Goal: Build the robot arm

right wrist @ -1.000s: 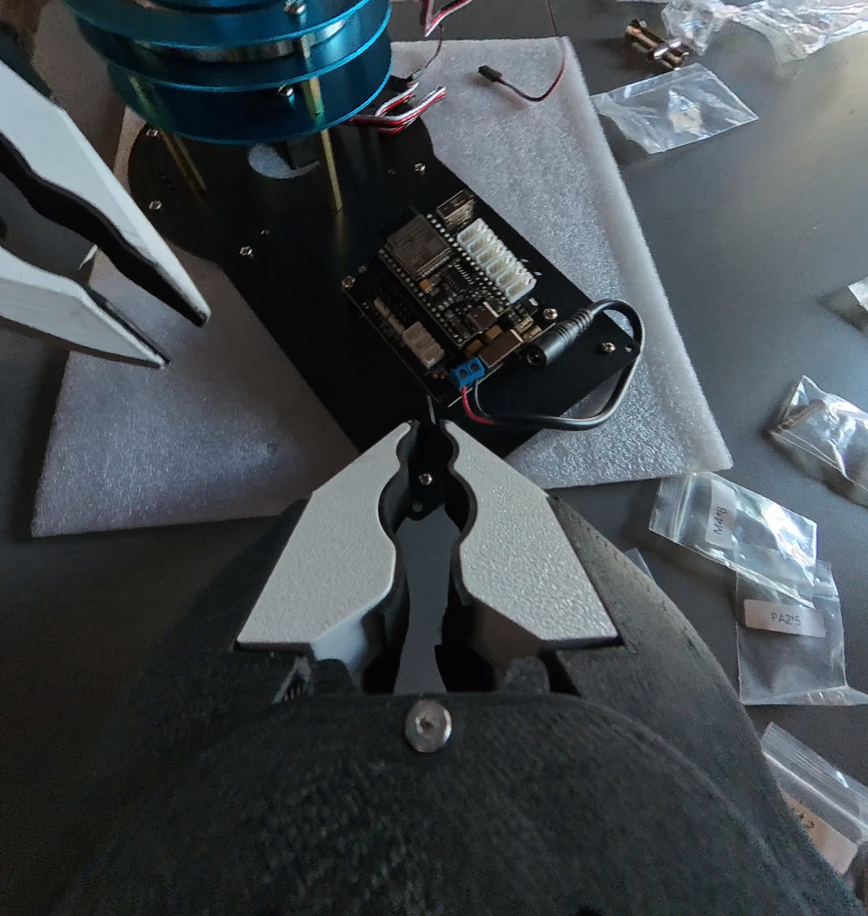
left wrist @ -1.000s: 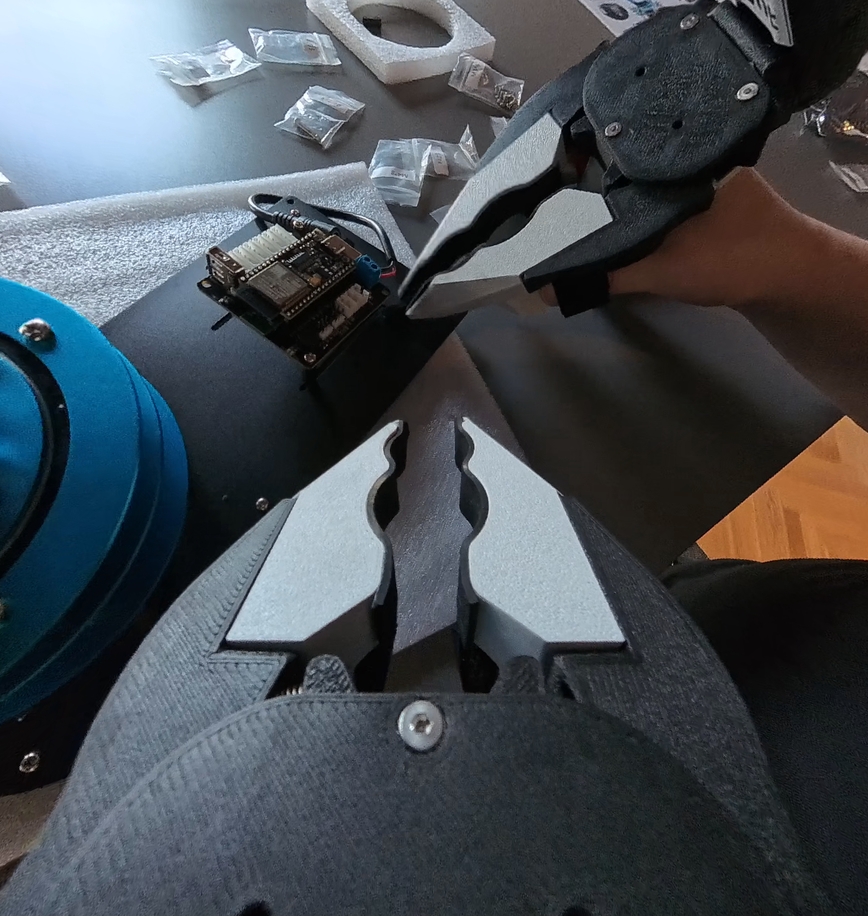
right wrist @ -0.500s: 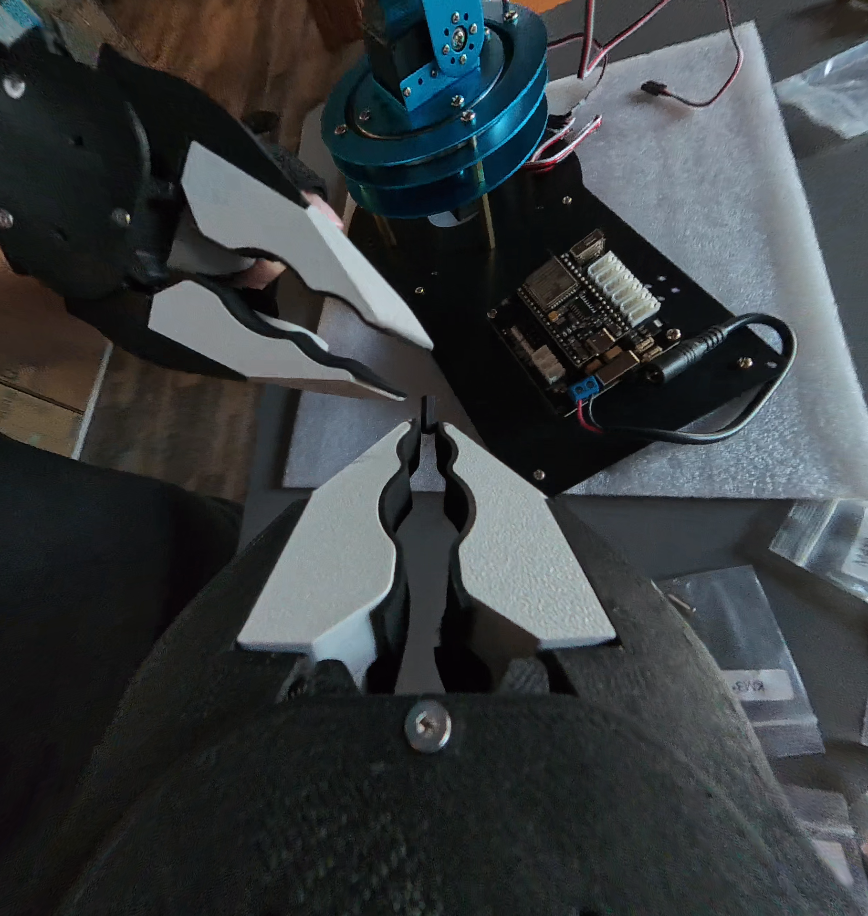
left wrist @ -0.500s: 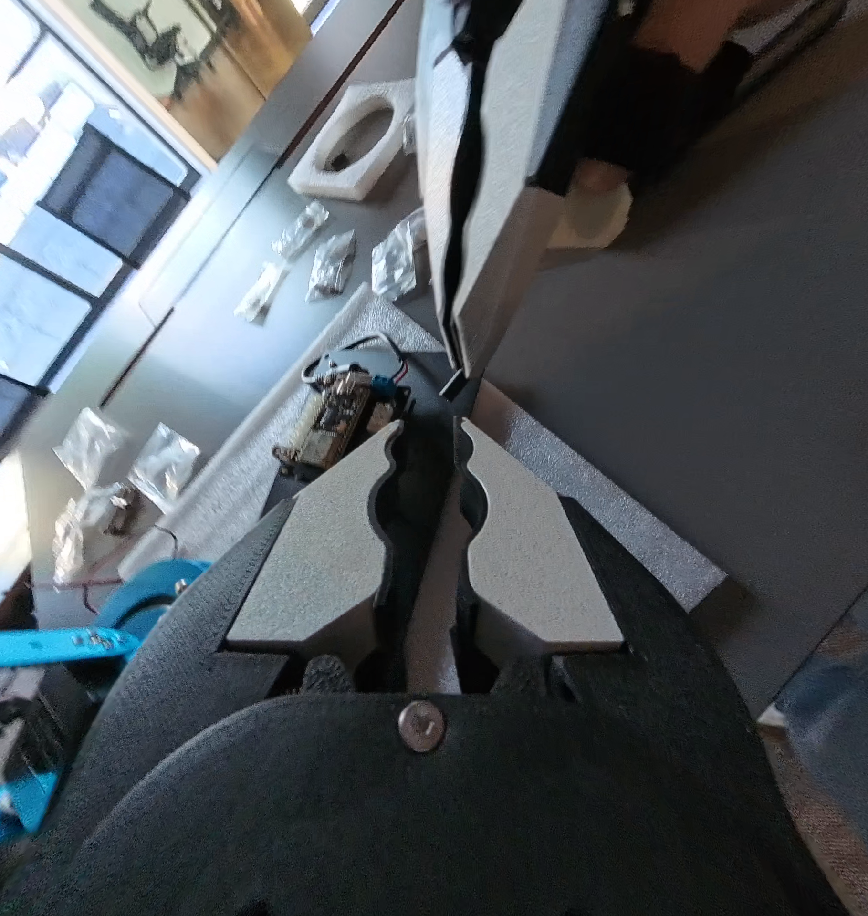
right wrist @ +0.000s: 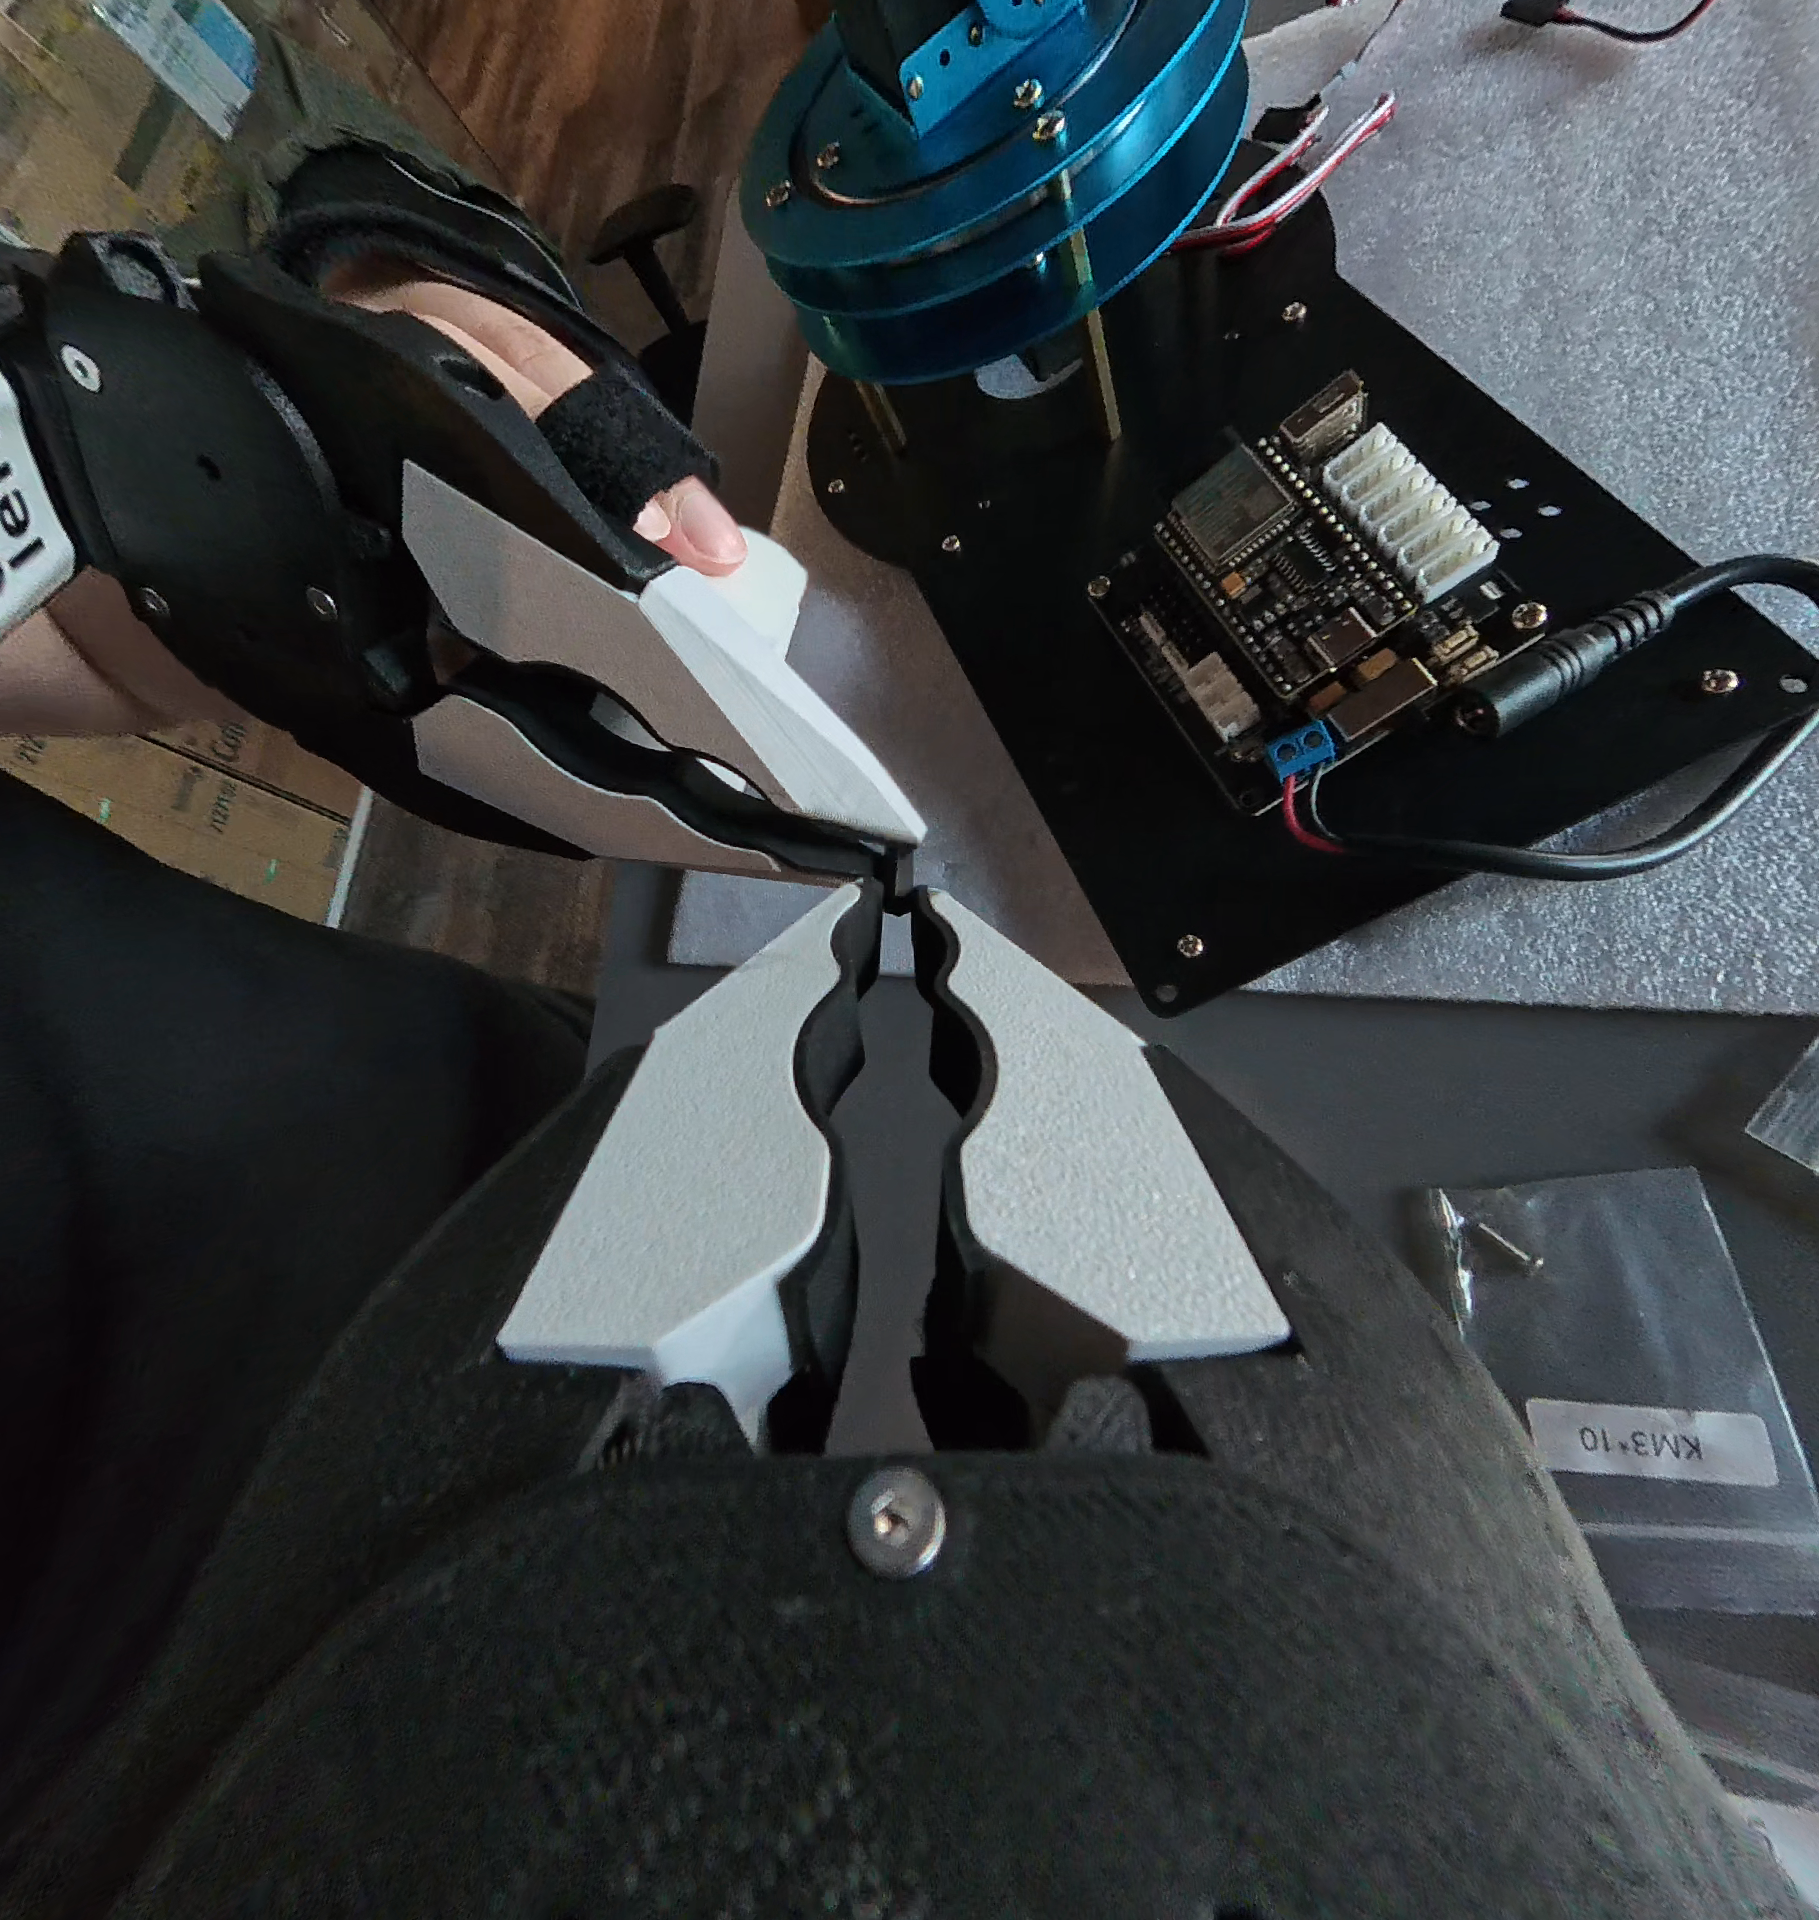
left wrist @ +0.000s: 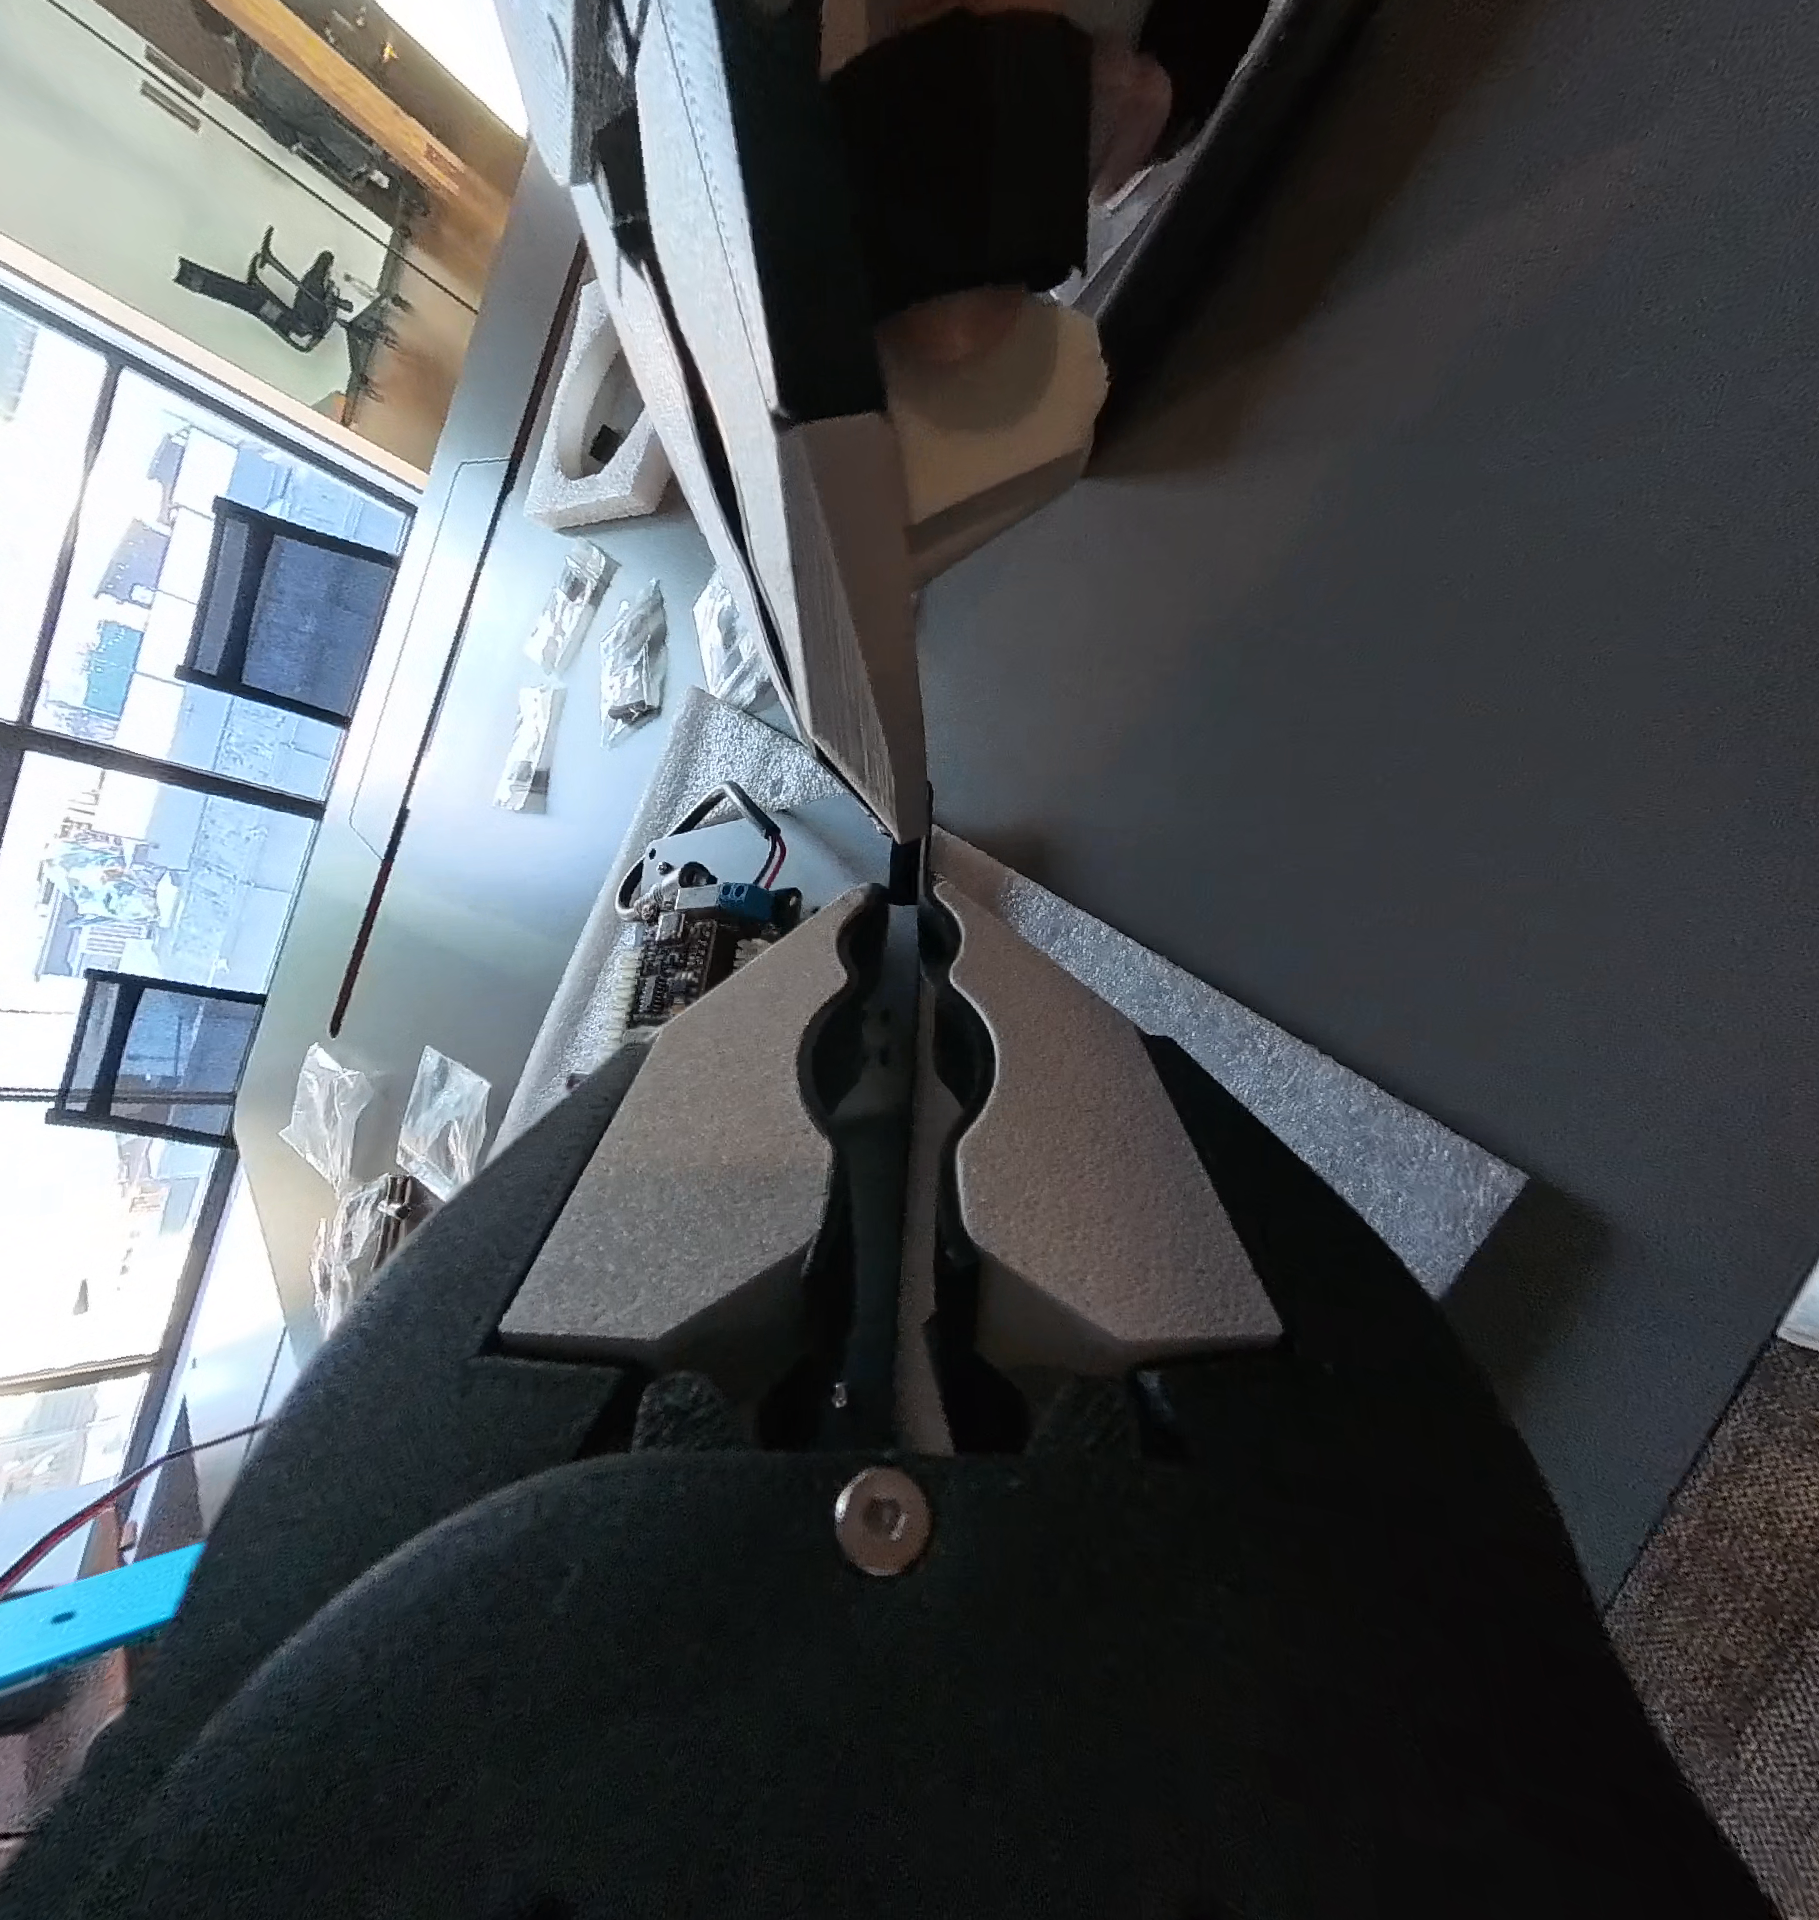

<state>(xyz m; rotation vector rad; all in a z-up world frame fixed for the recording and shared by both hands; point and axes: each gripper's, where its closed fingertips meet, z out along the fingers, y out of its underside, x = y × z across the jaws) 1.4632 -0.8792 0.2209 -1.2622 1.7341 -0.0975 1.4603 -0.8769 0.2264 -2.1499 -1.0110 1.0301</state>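
Observation:
My right gripper [right wrist: 892,904] and my left gripper [left wrist: 905,899] meet tip to tip above the near corner of a black base plate [right wrist: 1092,831]. A small black part [right wrist: 897,883] sits between the tips, and both pairs of fingers are closed on it. It also shows in the left wrist view [left wrist: 905,862]. The left gripper [right wrist: 884,847] comes in from the left, held by a gloved hand. In the left wrist view the right gripper [left wrist: 910,816] comes down from above. The plate carries a circuit board [right wrist: 1310,592] and a blue turntable [right wrist: 988,208].
The plate lies on a grey foam sheet [right wrist: 1611,312] on a dark table. A black power cable [right wrist: 1611,655] loops by the board. Several small clear bags of hardware [right wrist: 1632,1382] lie at the right. A white foam block [left wrist: 593,457] is farther off. Only a small space, under 4 cm, lies between the two pairs of fingers. The white foam block [left wrist: 593,457] is about equally far from each gripper, around 35 centimetres.
The two grippers have come together from apart until their tips touch. The left fingers have narrowed onto the small black part that the right gripper holds out.

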